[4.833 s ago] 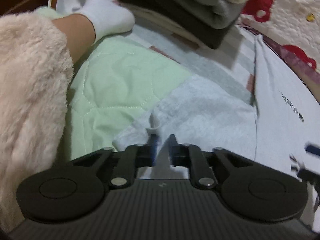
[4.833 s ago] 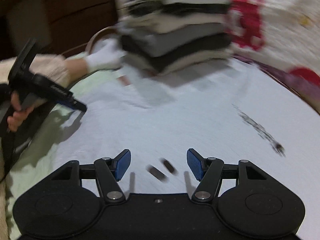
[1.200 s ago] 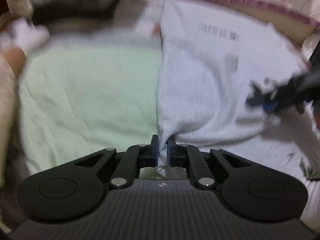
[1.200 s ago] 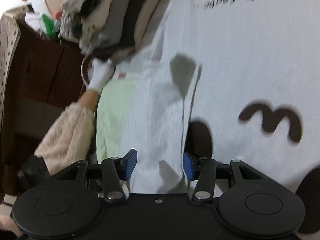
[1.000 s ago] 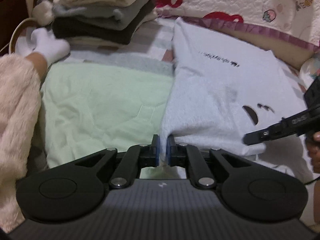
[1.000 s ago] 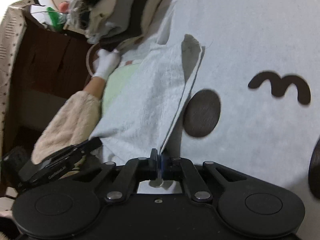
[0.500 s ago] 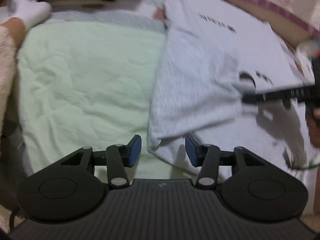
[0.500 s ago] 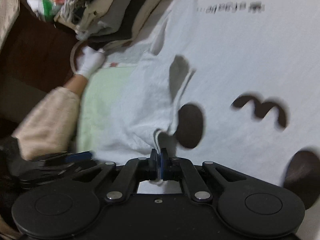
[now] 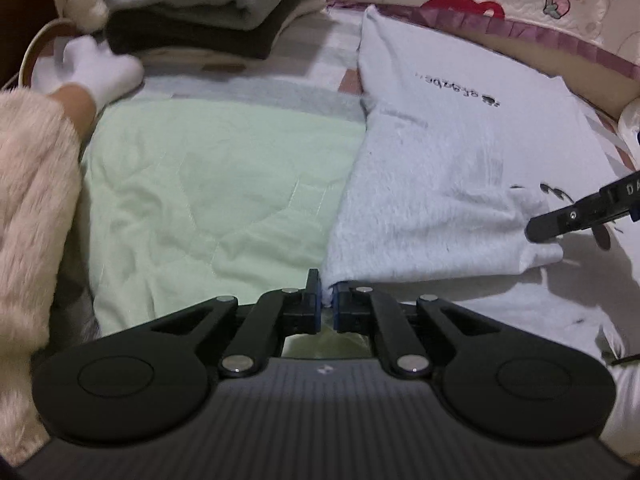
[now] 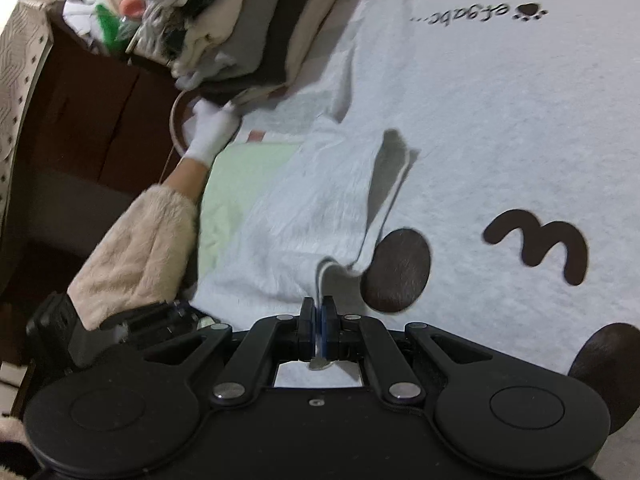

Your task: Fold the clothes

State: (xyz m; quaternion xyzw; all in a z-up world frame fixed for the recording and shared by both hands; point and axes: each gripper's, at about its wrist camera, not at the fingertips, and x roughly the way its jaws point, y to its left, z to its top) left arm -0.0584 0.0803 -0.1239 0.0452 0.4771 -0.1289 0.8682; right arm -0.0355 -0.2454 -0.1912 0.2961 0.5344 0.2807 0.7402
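Observation:
A pale grey sweatshirt (image 9: 460, 120) with dark prints lies spread on the bed. Its left side is folded over, showing the fleecy inside (image 10: 312, 216). My left gripper (image 9: 327, 304) is at the near left corner of that flap. Its jaws are closing, and the pads press on the fabric. My right gripper (image 10: 319, 322) is shut on the flap's other near edge, beside a dark round patch (image 10: 396, 268). The left wrist view shows the right gripper (image 9: 538, 234) at the flap's right corner. In the right wrist view the left gripper (image 10: 132, 320) is at lower left.
A stack of folded clothes (image 9: 208, 4) stands at the back left of the bed. A light green quilt (image 9: 208, 184) lies left of the sweatshirt. A person's leg in fluffy cream fabric (image 9: 32, 200) with a white sock (image 9: 96, 68) rests beside it. Dark wooden furniture (image 10: 92, 120) is beyond.
Half a second ago my left gripper stood open around the flap's corner; now it has closed on it again. My right gripper has stayed shut on the flap's edge.

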